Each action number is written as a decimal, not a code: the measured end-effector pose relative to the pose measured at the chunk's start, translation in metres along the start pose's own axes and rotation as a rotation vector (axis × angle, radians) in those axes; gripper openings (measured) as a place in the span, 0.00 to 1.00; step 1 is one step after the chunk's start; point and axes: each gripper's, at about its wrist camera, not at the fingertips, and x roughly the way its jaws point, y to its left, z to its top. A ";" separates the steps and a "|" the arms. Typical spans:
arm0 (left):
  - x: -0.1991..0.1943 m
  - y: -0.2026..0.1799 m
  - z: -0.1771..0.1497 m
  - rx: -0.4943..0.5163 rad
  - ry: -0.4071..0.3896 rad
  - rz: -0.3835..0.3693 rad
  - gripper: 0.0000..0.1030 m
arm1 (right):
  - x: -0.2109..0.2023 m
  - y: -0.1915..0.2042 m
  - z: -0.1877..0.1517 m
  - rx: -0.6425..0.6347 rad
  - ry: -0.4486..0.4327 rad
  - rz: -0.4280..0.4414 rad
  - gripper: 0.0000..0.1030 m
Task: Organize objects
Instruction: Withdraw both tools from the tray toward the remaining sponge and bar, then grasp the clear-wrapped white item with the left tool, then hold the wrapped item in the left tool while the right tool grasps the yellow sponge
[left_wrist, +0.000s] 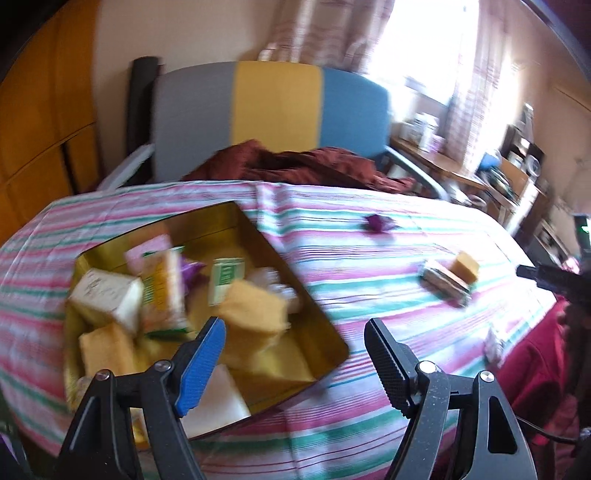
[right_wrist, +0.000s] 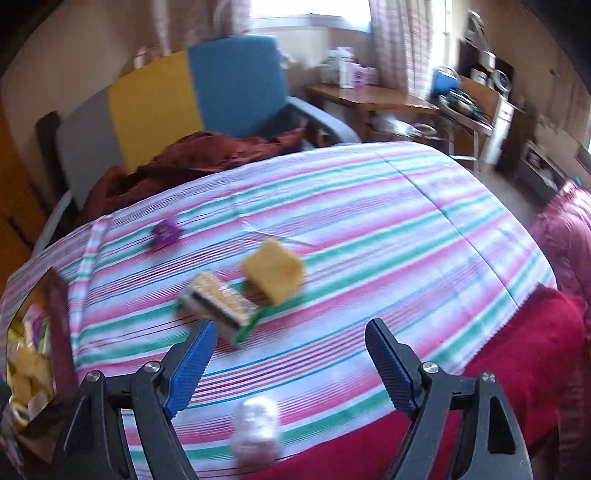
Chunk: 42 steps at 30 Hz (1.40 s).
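Note:
A gold tin box (left_wrist: 317, 317) lies on the striped cloth, holding several sponges, small cartons and packets. My left gripper (left_wrist: 295, 328) hangs open over its near right corner, nothing between the fingers. Out on the cloth lie a yellow sponge (right_wrist: 274, 273), a wrapped packet (right_wrist: 216, 304) and a purple wrapper (right_wrist: 166, 230). My right gripper (right_wrist: 288, 330) is open and empty, just short of the packet. A small pale packet (right_wrist: 256, 428) sits below it near the cloth's front edge. The same sponge (left_wrist: 466, 263), packet (left_wrist: 445, 282) and purple wrapper (left_wrist: 378, 223) show in the left wrist view. The box edge (right_wrist: 59, 332) shows at far left in the right wrist view.
A chair (left_wrist: 273, 118) with grey, yellow and blue back panels stands behind the table, a dark red cloth (left_wrist: 303, 162) heaped on it. A wooden desk (right_wrist: 369, 98) with clutter stands by the window. Red fabric (right_wrist: 517, 350) lies at the table's right edge.

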 end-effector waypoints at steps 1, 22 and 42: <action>0.004 -0.009 0.003 0.024 0.009 -0.038 0.76 | 0.004 -0.009 0.000 0.028 0.005 -0.007 0.82; 0.110 -0.170 0.009 0.268 0.292 -0.454 0.72 | 0.013 -0.048 -0.008 0.235 -0.004 0.268 0.82; 0.159 -0.258 -0.028 0.338 0.411 -0.538 0.36 | 0.010 -0.053 -0.009 0.257 -0.032 0.331 0.82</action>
